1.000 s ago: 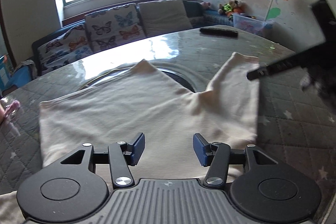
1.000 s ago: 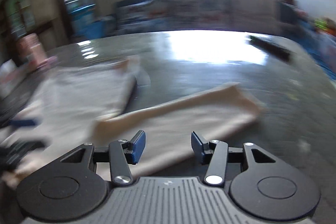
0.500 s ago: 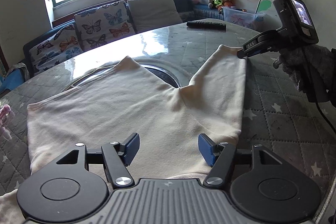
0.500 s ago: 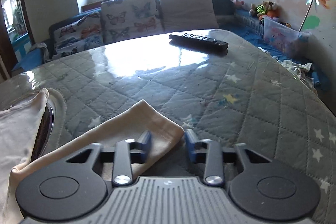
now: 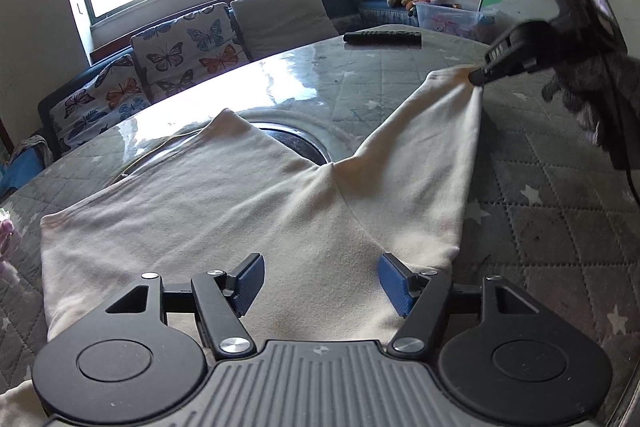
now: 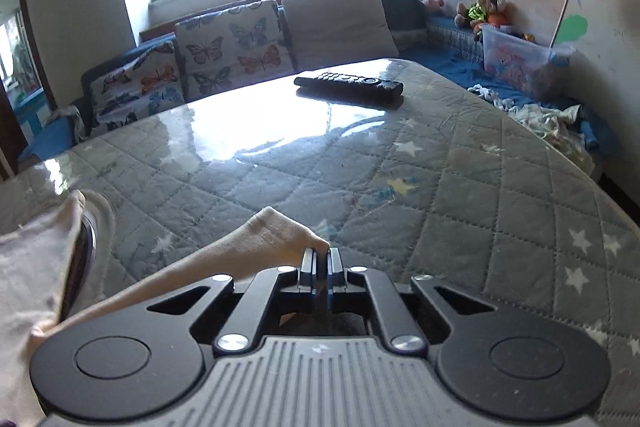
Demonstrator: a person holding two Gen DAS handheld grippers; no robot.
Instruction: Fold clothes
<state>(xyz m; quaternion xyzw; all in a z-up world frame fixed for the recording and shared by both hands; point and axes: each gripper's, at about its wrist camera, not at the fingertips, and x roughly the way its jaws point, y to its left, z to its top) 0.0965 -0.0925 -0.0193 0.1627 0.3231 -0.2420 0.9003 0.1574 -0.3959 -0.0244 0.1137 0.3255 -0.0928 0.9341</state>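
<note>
Left wrist view. Your left gripper [image 5: 320, 283] hangs low over the near part of the cream trousers [image 5: 224, 223], jaws standing apart, blue pads [image 5: 249, 285] clear of the cloth; nothing is between them but the fabric lying flat below. The trousers lie spread on the quilted table cover [image 5: 560, 227], waist end toward you, two legs splayed away in a V. The left leg lies across a dark round inset [image 5: 296, 137] in the table. At the far end of the right leg, your right gripper [image 5: 478, 78] has the hem corner pinched, and the cloth draws up into a small peak there. A remote control [image 5: 382, 37] lies well beyond, near the far edge.

Right wrist view. Your right gripper [image 6: 321, 259] has its jaws brought together on the trouser-leg hem [image 6: 276, 231]; the cloth bunches into the pinch. The remote control [image 6: 348, 85] sits far ahead, clear of the work.

Step in hand, as I read it: the right leg is gripped, the first fold not yet made. Next move likely calls for you to take the waist side with the left, then carry the right leg over onto the left, both hands travelling together so the edges line up. Lift enough to clear the table cover; watch the inset rim for a snag.
</note>
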